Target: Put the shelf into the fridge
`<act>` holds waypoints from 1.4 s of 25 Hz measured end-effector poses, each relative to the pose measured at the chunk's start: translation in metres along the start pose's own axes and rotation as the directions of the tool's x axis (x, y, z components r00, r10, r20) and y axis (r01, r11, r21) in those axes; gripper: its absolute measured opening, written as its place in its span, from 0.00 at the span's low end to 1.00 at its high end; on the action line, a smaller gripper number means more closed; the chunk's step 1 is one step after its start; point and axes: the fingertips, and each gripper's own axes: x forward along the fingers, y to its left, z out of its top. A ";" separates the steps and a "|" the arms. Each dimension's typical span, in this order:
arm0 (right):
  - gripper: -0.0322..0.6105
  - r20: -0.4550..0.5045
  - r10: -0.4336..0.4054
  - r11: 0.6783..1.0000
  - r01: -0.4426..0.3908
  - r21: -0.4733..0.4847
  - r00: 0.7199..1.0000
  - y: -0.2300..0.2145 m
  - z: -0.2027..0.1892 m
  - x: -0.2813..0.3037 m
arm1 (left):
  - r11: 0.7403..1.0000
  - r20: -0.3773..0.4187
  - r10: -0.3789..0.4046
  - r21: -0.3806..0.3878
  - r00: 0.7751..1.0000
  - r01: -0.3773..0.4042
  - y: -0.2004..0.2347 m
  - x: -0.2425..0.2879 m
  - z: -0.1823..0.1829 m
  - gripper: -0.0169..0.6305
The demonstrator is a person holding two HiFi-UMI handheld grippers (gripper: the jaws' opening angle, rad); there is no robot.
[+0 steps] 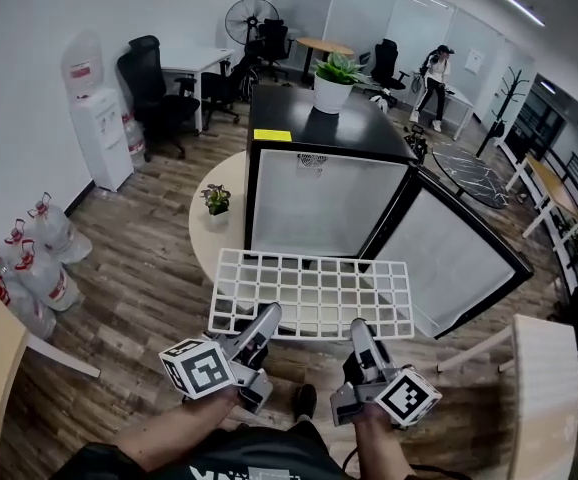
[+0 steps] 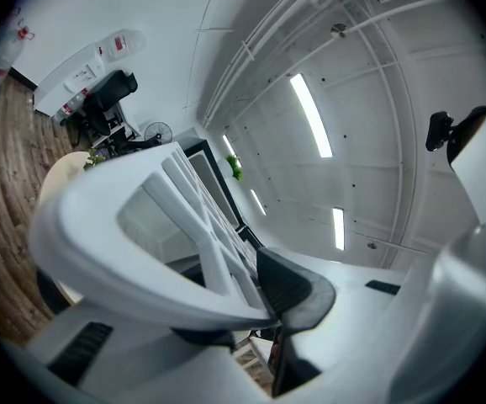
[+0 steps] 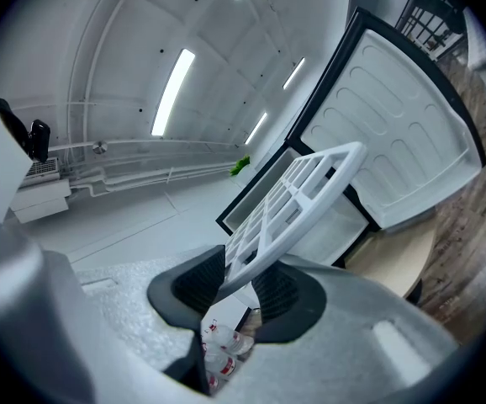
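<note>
Two tools, both clamped tight on the near edge of the white grid shelf point(image 1: 319, 288): left tool point(image 1: 264, 326) near its left corner, right tool point(image 1: 361, 336) further right. Shelf's held flat in the air just in front of the open fridge point(image 1: 319, 128). Yellow label point(image 1: 272, 135) on the fridge top, print too small to read.

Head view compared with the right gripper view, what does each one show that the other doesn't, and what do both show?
Only the head view shows the left tool gripping the white grid shelf, plus the water dispenser and the fan. Only the right gripper view shows the ceiling light strips and, close up, how the right tool pinches the shelf's rim between its dark pads. Both show the shelf, the fridge and its open door.
</note>
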 end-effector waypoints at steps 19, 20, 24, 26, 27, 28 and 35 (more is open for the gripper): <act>0.21 -0.130 0.088 0.996 -0.088 0.011 0.988 -0.072 0.059 0.096 | 0.994 0.065 0.111 -0.017 0.992 -0.110 0.049 0.103 0.003 0.17; 0.21 -0.141 0.094 0.996 -0.093 0.013 0.986 -0.076 0.062 0.102 | 0.993 0.072 0.119 -0.018 0.990 -0.118 0.051 0.109 0.004 0.17; 0.21 -0.178 0.112 0.994 -0.109 0.022 0.978 -0.089 0.068 0.125 | 0.986 0.088 0.164 -0.009 0.983 -0.164 0.063 0.123 0.009 0.17; 0.21 -0.192 0.118 0.993 -0.115 0.029 0.974 -0.098 0.070 0.133 | 0.982 0.092 0.190 -0.005 0.977 -0.191 0.070 0.129 0.006 0.17; 0.21 -0.197 0.120 0.993 -0.116 0.034 0.973 -0.102 0.073 0.136 | 0.979 0.092 0.201 -0.002 0.975 -0.202 0.072 0.134 0.005 0.17; 0.21 -0.202 0.124 0.992 -0.118 0.040 0.972 -0.106 0.077 0.140 | 0.977 0.091 0.211 0.003 0.973 -0.212 0.072 0.140 0.005 0.17; 0.21 -0.248 0.146 0.989 -0.136 0.056 0.958 -0.121 0.090 0.168 | 0.967 0.110 0.254 -0.010 0.961 -0.255 0.084 0.165 0.012 0.17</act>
